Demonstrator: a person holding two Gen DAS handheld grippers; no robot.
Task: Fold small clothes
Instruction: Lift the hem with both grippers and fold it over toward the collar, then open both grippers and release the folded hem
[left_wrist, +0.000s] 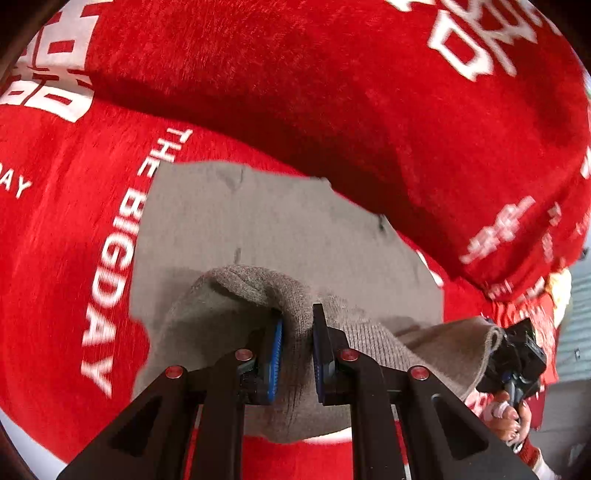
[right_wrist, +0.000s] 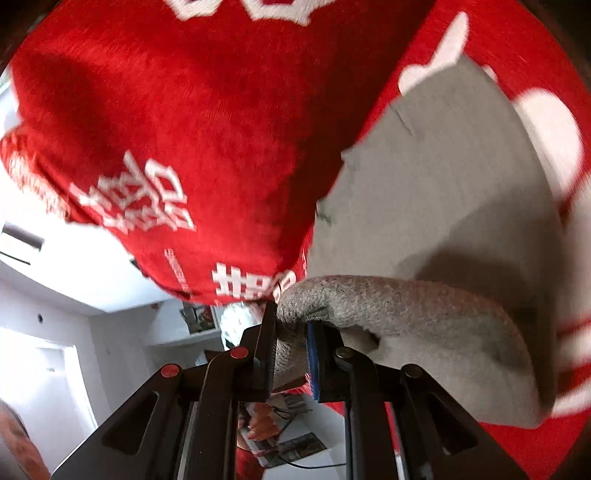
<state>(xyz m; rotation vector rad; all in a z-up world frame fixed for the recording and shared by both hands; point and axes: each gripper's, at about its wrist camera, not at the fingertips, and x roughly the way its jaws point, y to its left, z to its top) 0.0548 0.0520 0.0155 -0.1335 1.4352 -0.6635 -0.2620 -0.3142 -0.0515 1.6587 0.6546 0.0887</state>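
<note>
The left gripper is clamped on a bunched edge of a grey knit garment, its blue pads pressing the fabric. The right gripper is likewise clamped on another part of the same edge, lifted clear of the rest. Beyond, the garment lies spread over a red blanket printed with white lettering
</note>
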